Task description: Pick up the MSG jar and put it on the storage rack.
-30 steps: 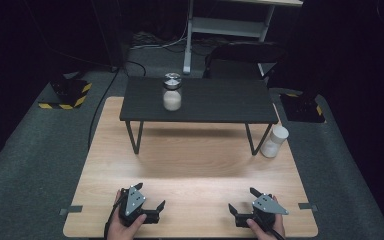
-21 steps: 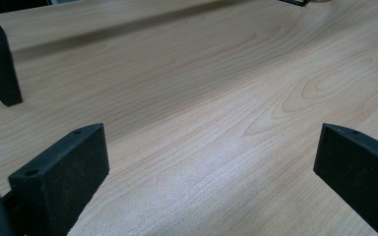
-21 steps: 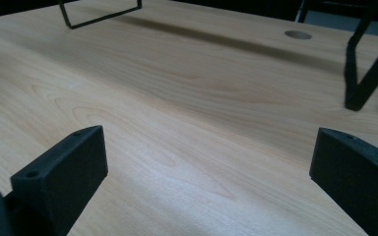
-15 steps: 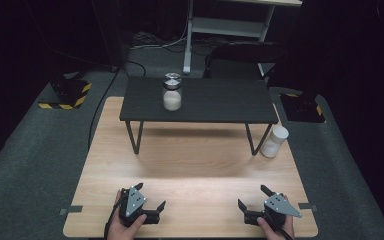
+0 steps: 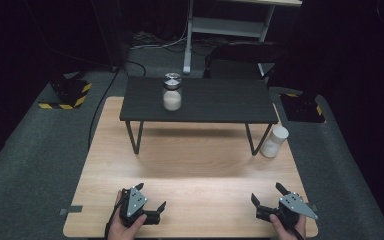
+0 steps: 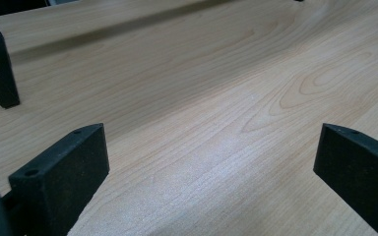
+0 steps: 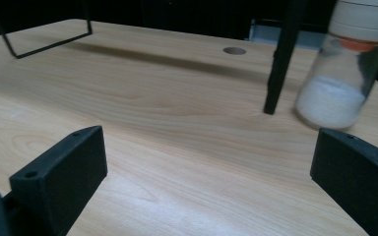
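Spanning most of the high view, the wooden table (image 5: 190, 170) carries a low black shelf (image 5: 197, 102) on thin metal legs across its far half. On that shelf stands a glass jar with a metal lid (image 5: 172, 92), part filled with white powder. A second jar, the white-lidded jar (image 5: 274, 142), sits on the tabletop just beside the shelf's right front leg; in the right gripper view it appears close ahead (image 7: 347, 73), white powder in its lower part and an orange band under the lid.

Both tools rest at the near edge, well apart from each other. The left gripper (image 5: 150, 207) has its jaws spread wide with only bare wood between them, as its own view confirms (image 6: 202, 187). The right gripper (image 5: 269, 199) is likewise spread and empty, its camera (image 7: 206, 182) aimed toward the white-lidded jar.

This reads as the opening step: nothing is held, and the right tool seems to be lining up on the nearer jar. The next move probably calls for carrying that tool forward and a little right, keeping clear of the shelf leg (image 7: 280, 59) that stands just beside the jar, then straddling the glass body below the lid before closing.

Compared with a second ago, the right hand and its tool have shifted outward toward the table's right corner and turned; the left one and both jars stay where they were.
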The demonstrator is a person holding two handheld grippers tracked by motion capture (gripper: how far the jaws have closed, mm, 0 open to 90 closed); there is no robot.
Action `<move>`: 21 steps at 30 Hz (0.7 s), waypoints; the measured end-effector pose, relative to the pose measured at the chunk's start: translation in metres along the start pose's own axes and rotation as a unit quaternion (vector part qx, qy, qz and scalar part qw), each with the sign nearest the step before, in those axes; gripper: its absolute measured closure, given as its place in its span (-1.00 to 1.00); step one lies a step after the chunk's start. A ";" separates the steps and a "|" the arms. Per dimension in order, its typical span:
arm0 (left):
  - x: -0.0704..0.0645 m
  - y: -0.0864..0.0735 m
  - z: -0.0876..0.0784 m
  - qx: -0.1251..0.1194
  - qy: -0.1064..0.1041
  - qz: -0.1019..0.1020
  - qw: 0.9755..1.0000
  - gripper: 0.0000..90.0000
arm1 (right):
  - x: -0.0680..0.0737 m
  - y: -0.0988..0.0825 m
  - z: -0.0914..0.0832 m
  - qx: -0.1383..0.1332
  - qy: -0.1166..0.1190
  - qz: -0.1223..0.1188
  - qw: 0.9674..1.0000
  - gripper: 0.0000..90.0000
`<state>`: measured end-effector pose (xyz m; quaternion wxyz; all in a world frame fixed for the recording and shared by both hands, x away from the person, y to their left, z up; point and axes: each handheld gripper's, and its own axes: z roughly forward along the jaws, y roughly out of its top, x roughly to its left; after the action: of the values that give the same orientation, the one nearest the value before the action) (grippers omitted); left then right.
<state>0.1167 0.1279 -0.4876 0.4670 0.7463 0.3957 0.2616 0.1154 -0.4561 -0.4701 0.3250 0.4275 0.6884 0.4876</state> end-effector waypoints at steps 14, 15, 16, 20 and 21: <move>0.003 -0.001 -0.001 -0.003 -0.006 -0.009 1.000 -0.99 | -0.010 0.010 0.009 -0.014 -0.067 0.014 0.998 -0.99; 0.003 -0.001 -0.001 -0.003 -0.007 -0.010 1.000 -0.99 | -0.011 0.012 0.011 -0.014 -0.071 0.012 0.997 -0.99; 0.003 -0.002 -0.001 -0.004 -0.006 -0.011 1.000 -0.99 | -0.012 0.014 0.012 -0.014 -0.071 0.012 0.997 -0.99; 0.004 -0.001 0.000 -0.003 -0.007 -0.011 1.000 -0.99 | -0.022 0.025 0.021 -0.018 -0.078 0.014 0.997 -0.99; 0.004 -0.001 -0.001 -0.003 -0.007 -0.012 1.000 -0.99 | -0.025 0.027 0.023 -0.018 -0.079 0.014 0.997 -0.99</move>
<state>0.1178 0.1316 -0.4886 0.4755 0.7418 0.4002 0.2519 0.1530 -0.4650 -0.4512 0.3792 0.4686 0.6457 0.4688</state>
